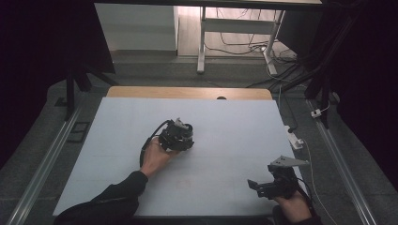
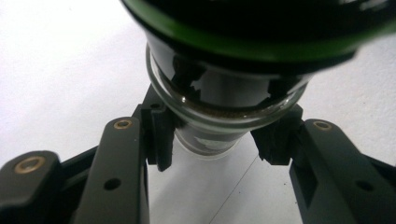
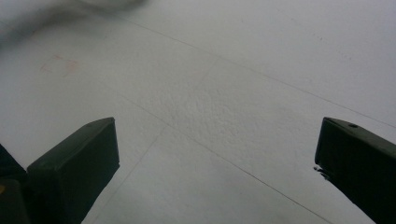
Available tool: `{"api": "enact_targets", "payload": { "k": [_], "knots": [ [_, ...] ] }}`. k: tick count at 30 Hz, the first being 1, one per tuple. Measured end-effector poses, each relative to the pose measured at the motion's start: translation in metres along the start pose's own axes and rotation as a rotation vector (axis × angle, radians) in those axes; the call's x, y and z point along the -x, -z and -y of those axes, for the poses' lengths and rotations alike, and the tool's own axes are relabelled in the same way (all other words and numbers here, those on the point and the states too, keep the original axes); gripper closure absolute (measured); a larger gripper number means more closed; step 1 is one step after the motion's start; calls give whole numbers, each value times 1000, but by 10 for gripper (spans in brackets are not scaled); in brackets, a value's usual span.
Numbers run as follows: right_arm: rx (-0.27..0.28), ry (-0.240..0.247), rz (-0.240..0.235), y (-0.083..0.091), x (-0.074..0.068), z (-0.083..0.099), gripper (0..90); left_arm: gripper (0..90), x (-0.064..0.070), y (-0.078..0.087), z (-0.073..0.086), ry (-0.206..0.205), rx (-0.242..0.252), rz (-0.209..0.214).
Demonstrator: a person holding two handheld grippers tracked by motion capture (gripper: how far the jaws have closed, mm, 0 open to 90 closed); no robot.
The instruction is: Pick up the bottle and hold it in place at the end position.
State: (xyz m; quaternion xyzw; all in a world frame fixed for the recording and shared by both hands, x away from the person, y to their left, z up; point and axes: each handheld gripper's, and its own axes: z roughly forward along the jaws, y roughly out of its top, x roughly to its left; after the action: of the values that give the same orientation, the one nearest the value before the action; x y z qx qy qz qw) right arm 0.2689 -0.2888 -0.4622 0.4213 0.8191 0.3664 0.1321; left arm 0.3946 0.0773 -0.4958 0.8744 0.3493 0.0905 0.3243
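While the right gripper (image 3: 217, 158) gapes empty, the left gripper (image 2: 212, 140) clamps a glass jar (image 2: 224, 105).

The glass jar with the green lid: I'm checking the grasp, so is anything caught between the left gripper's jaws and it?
Nothing visible. In the left gripper view the left gripper has both jaw pads pressed straight against the bare neck of the glass jar, just under its green lid. Below it lies the white table.

White table top (image 1: 225, 122), wooden edge (image 1: 187, 92) at far side, grey floor (image 1: 42, 140), white desk legs (image 1: 202, 47) w/ cables (image 1: 244, 47) beyond.
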Motion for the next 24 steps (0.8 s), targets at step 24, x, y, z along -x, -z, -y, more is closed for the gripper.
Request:
{"api": "enact_targets", "payload": {
  "k": [24],
  "knots": [
    [6,3,0,0,0,0,0,538,4,-14,11,-33,13,-21]
  ]
}}
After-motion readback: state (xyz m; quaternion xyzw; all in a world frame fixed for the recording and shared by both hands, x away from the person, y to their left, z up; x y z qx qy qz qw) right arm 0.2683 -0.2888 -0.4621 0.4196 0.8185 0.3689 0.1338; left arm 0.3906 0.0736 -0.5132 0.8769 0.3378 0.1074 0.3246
